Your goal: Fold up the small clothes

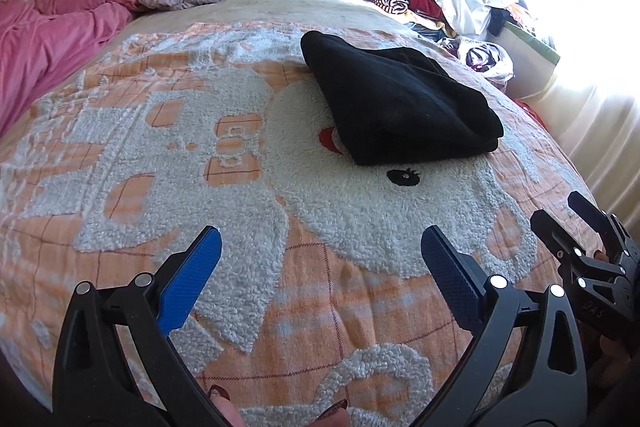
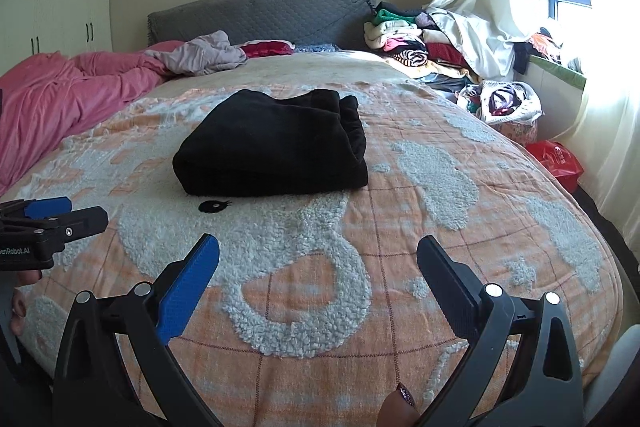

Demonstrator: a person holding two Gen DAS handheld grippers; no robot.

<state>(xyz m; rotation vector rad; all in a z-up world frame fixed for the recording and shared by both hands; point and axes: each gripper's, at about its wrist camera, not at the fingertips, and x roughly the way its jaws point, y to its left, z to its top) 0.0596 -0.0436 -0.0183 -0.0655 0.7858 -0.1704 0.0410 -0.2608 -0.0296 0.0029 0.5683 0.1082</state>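
A black fleece garment (image 1: 396, 99) lies folded into a thick rectangle on the orange and white blanket (image 1: 168, 163); the right wrist view shows the same garment (image 2: 272, 143) ahead, slightly left of centre. My left gripper (image 1: 320, 243) hovers open above the blanket, short of the garment, nothing between its blue pads. The right gripper (image 2: 318, 251) is also open and empty, well back from the garment. From the left wrist view the right gripper (image 1: 560, 211) appears at the right edge; from the right wrist view the left gripper (image 2: 76, 213) shows at the left edge.
A crumpled pink duvet (image 2: 60, 99) fills the bed's left side. Behind it lie a mauve garment (image 2: 200, 57) and a grey headboard (image 2: 260, 15). A pile of clothes (image 2: 404, 39) sits at the far right corner. A bag of clothes (image 2: 504, 103) and a red bag (image 2: 556, 159) stand by the window.
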